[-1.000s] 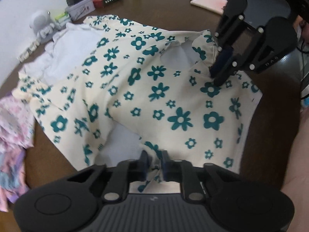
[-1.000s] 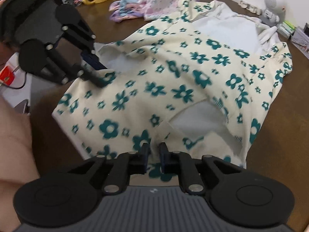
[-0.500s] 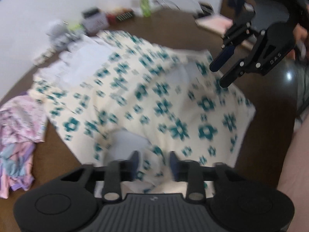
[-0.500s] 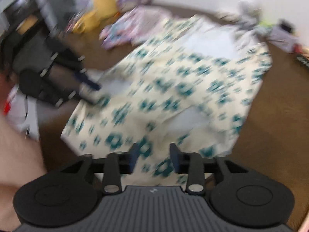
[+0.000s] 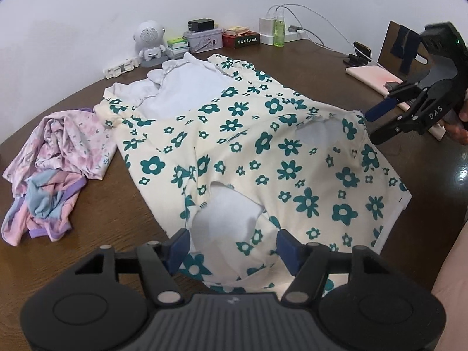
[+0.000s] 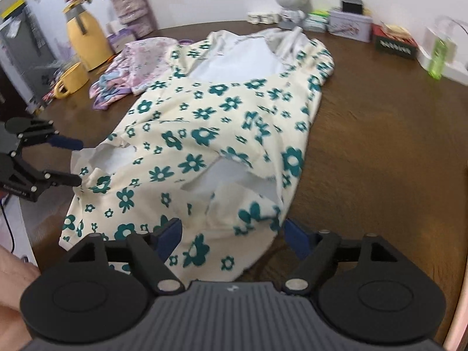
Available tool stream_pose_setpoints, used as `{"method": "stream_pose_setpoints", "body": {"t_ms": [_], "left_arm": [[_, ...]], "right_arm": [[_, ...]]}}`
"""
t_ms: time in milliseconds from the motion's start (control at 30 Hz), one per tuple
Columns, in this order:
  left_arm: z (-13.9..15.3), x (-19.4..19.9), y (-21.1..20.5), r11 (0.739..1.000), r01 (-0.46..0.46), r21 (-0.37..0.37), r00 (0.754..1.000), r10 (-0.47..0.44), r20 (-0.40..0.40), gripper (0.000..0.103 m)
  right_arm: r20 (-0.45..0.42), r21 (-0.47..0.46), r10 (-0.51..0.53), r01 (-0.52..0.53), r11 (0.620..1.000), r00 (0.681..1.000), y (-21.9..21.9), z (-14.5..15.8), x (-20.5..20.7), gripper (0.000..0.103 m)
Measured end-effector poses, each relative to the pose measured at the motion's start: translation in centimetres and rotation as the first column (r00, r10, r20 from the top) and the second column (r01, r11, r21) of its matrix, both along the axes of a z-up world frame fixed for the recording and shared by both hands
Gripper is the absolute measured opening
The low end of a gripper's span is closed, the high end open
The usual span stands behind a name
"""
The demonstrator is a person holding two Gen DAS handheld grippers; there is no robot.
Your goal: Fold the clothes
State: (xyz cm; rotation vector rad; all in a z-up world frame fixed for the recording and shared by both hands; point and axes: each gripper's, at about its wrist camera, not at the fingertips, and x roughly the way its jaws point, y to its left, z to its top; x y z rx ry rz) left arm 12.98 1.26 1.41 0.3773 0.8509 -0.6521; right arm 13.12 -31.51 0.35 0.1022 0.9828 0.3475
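Both let go now: left gripper [image 5: 231, 247] and right gripper [image 6: 232, 237], clamped on floral cloth a second ago, hang over it with jaws spread wide and nothing between the blue pads. Lifted off the fabric too, no longer pressed into it.

Floral garment [image 5: 263, 152], cream with teal flowers, lies spread across the middle of the brown table [image 5: 117, 213], white lining showing at 12 o'clock and through two gaps in the folded layers. Near hem cut off beneath the left gripper's body at 6 o'clock in the left wrist view. Right gripper visible there at 3 o'clock [image 5: 377, 125], partly cropped by the frame edge, with "DAS" readable on one arm. Left gripper at 9 o'clock in the right wrist view [image 6: 74, 161]; small lettering on its arm too tiny to read.

Pink and purple clothes [image 5: 55, 175] heaped at 9 o'clock, just beside the garment's edge. Along the far wall at 12 o'clock: white robot figure [image 5: 149, 41], grey tin [image 5: 203, 39], red box [image 5: 240, 38] with pale characters too small to make out, green bottle [image 5: 279, 32]. Right wrist view soft with blur; yellow mug [image 6: 70, 80] and yellow vase [image 6: 84, 38] at 10 o'clock, vase flowers smeared.
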Motion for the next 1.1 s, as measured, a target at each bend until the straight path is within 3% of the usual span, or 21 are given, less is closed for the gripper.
{"method": "stream_pose_setpoints", "body": {"t_ms": [67,167,533,667,833,900,1000,1100], "left_arm": [[0.7,0.0,-0.2,1.000,0.000,-0.003,1.000,0.000,0.014,0.068],[1.8,0.0,-0.6,1.000,0.000,-0.005,0.999,0.001,0.038,0.082],[0.9,-1.2,-0.7,1.000,0.008,0.008,1.000,-0.008,0.024,0.083],[0.7,-2.5,-0.4,1.000,0.016,0.006,0.999,-0.017,0.045,0.078],[0.5,-3.2,0.0,1.000,0.018,0.012,0.998,-0.018,0.058,0.057],[0.3,-3.2,0.1,1.000,0.014,0.020,0.998,-0.015,0.066,0.048],[-0.2,-2.8,0.3,1.000,0.011,0.026,0.997,-0.013,0.073,0.044],[-0.9,-2.3,0.1,0.999,0.028,0.045,0.995,-0.032,0.095,0.044]], "right_arm": [[-0.018,0.014,-0.036,0.036,0.999,0.999,-0.4,-0.2,-0.5,0.080],[-0.039,0.024,-0.072,0.073,0.997,0.997,-0.7,-0.5,-1.3,0.080],[-0.013,0.025,-0.067,0.067,0.997,0.998,-0.2,-0.2,-2.8,0.078],[0.022,0.020,-0.031,0.031,0.999,0.999,0.7,0.2,-3.3,0.070],[0.066,0.013,0.014,-0.015,1.000,0.998,1.9,0.7,-3.9,0.055],[0.083,0.015,0.038,-0.039,0.999,0.996,2.4,0.9,-4.1,0.044],[0.099,-0.011,0.103,-0.102,0.995,0.990,4.2,0.8,-3.9,0.036],[0.098,-0.060,0.163,-0.158,0.986,0.982,6.4,0.1,-3.6,0.036]]}}
